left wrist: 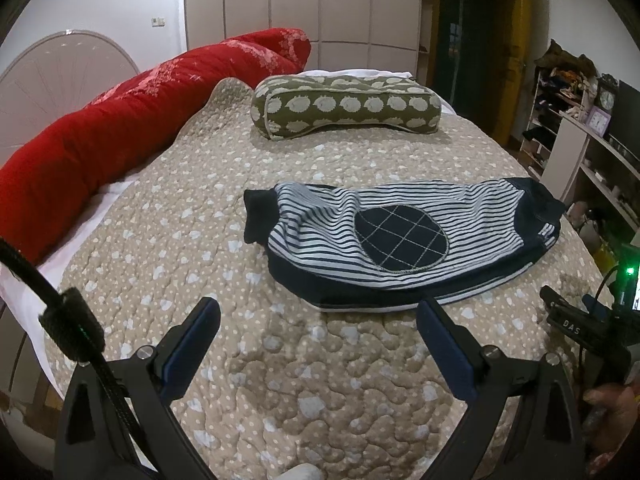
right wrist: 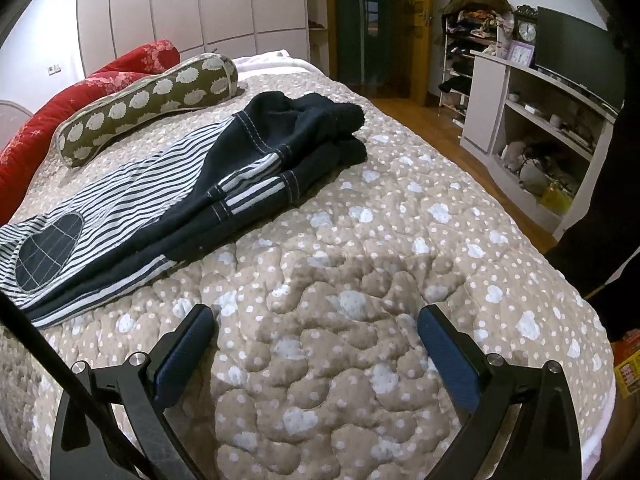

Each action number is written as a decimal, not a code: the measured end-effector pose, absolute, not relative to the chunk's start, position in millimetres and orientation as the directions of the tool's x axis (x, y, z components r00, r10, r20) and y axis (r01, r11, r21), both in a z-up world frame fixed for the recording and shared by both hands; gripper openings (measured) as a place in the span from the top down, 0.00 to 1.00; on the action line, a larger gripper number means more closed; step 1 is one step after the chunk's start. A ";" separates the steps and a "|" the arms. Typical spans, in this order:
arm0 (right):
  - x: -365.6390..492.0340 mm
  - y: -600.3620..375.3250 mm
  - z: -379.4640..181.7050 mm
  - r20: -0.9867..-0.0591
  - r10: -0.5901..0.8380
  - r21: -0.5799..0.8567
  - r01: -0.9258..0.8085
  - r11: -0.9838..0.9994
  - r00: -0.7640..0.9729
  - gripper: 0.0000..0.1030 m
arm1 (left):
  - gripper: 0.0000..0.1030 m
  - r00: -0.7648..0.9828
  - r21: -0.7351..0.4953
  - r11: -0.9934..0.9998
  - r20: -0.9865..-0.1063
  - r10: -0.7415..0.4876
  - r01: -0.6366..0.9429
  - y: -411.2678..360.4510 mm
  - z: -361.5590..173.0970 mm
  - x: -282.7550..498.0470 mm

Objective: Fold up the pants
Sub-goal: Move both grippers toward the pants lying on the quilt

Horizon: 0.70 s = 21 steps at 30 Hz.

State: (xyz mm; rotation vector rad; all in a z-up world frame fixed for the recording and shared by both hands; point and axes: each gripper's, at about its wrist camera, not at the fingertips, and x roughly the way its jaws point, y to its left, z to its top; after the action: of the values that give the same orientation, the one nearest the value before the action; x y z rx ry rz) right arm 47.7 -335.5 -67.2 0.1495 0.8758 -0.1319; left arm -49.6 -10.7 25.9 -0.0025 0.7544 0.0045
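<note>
Small striped navy-and-white pants [left wrist: 400,240] with a round checked knee patch lie on the quilted bed, legs stacked one on the other, cuff at the left, waist at the right. In the right wrist view the pants [right wrist: 160,188] stretch from lower left to the dark waistband at upper centre. My left gripper [left wrist: 318,312] is open and empty, hovering just short of the pants' near edge. My right gripper [right wrist: 316,320] is open and empty above bare quilt, to the right of the pants.
A beige dotted quilt [left wrist: 280,400] covers the bed. An olive patterned bolster pillow [left wrist: 344,106] and a red rolled duvet [left wrist: 120,120] lie behind the pants. White shelves [right wrist: 540,120] stand past the bed's right edge. The other gripper's body [left wrist: 584,332] shows at the right.
</note>
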 end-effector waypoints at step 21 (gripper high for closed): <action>40.7 -332.5 -67.6 -0.753 -0.076 0.055 0.177 0.983 0.653 0.01 | 0.05 0.708 0.022 1.000 -0.707 0.000 0.022 -26.6 19.9 -47.9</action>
State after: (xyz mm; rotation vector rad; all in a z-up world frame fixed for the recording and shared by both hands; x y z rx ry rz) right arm 40.7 -332.5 -67.6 0.1274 0.8476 -0.1443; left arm -47.9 -26.6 19.9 0.0295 0.7847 -0.0117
